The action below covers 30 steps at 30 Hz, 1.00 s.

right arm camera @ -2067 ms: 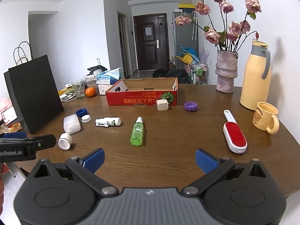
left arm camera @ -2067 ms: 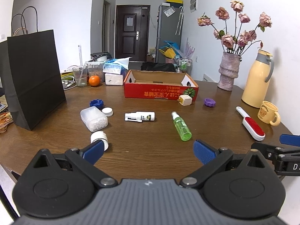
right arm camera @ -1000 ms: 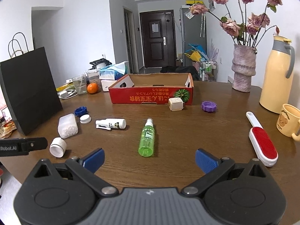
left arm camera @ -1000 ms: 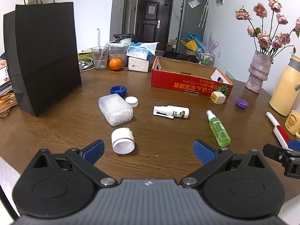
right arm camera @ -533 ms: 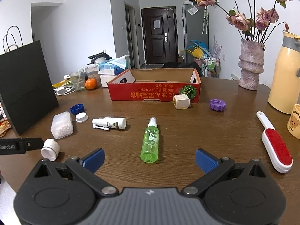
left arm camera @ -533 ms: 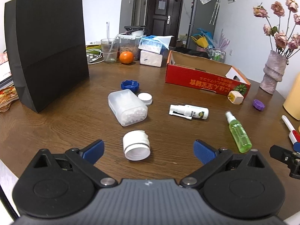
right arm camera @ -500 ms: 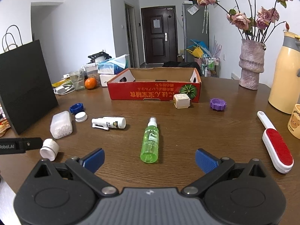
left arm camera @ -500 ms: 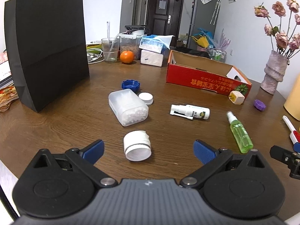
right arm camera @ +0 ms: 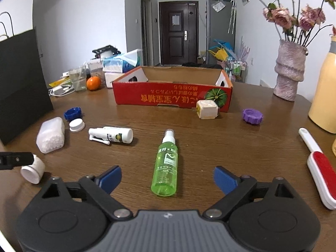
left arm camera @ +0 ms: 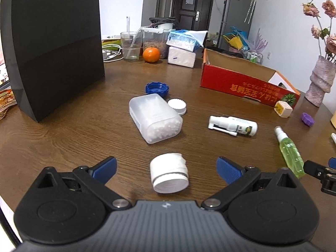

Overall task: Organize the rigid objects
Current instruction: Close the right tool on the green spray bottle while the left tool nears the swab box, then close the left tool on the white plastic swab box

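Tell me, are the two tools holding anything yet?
No, nothing is held. The left tool is open around a white jar, not touching. The right tool is closing, with the green spray bottle between its pads, untouched.

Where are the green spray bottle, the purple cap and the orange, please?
Green spray bottle (right arm camera: 166, 166): right wrist view, on its label.
Purple cap (right arm camera: 252, 115): right wrist view, on its ribbed side.
Orange (left arm camera: 151, 55): left wrist view, on its front.
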Tool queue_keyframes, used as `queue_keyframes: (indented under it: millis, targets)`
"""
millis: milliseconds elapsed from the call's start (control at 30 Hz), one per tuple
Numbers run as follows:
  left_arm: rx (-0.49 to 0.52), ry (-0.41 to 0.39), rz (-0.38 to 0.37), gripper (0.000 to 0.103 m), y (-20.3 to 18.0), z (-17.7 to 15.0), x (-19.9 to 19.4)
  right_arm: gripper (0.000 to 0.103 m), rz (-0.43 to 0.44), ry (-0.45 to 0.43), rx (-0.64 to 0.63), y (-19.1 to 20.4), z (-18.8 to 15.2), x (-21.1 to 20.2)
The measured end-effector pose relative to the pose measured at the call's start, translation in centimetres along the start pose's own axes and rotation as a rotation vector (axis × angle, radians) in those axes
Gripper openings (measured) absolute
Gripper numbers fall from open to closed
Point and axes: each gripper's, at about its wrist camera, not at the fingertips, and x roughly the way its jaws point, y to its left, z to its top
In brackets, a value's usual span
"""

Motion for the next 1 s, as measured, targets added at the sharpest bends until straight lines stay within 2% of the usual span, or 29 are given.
queue_keyframes:
  millis: [100,233,367,467,567,633,667,1000]
  targets:
    - [-0.009,0.011,0.009,0.103,0.3,0.1,0.9,0.088,-0.006,0.016,0.010,-0.1,0.0,1.7]
    - [-0.015,0.021,0.027,0.103,0.6,0.2,1.7,0.073,-0.005,0.048,0.019,-0.2,0.1,4.1]
    - [-0.018,0.030,0.038,0.103,0.7,0.3,2.3,0.070,0.005,0.076,0.016,-0.3,0.0,5.8]
    - [-0.021,0.036,0.047,0.103,0.7,0.5,2.9,0.062,-0.001,0.092,0.004,-0.1,-0.1,6.6]
    - [-0.024,0.039,0.050,0.103,0.6,0.7,3.3,0.048,-0.009,0.095,-0.011,-0.3,0.1,6.9]
    - [-0.023,0.038,0.052,0.103,0.5,0.8,3.4,0.032,-0.005,0.096,-0.018,-0.3,0.2,7.0]
    - [-0.023,0.039,0.052,0.103,0.4,0.9,3.5,0.030,-0.001,0.095,-0.023,-0.2,0.2,7.0]
    - [-0.025,0.041,0.069,0.103,0.2,1.7,4.1,0.030,0.009,0.064,-0.038,-0.3,0.1,6.9]
